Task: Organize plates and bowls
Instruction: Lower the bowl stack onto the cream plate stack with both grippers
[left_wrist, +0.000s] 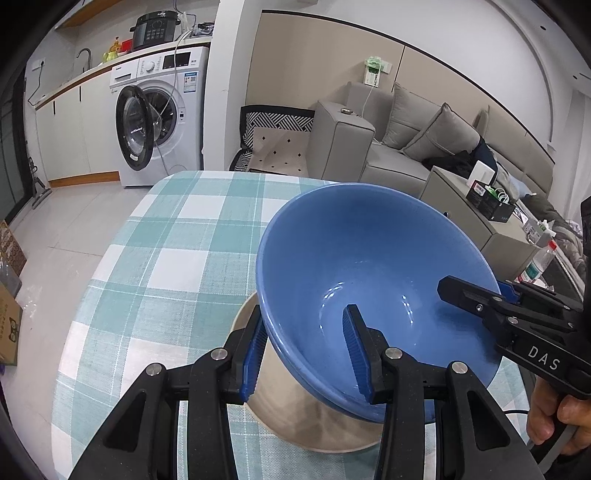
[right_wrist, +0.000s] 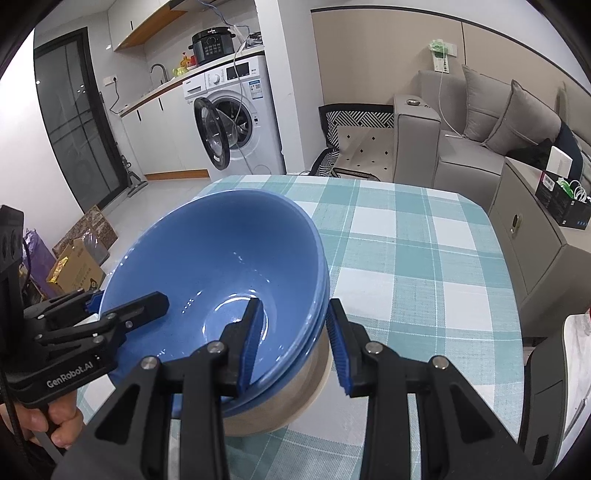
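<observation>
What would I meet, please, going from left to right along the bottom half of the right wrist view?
Left gripper → blue bowl → right gripper with jaws straddling the bowl's rim → checked tablecloth → grey cabinet.

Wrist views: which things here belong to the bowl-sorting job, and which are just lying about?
Job: stacked blue ceramic bowls; beige dish beneath them; left gripper and right gripper, jaws astride the rim.
Lying about: white washing machine; grey sofa; plastic water bottle; black pressure cooker.
</observation>
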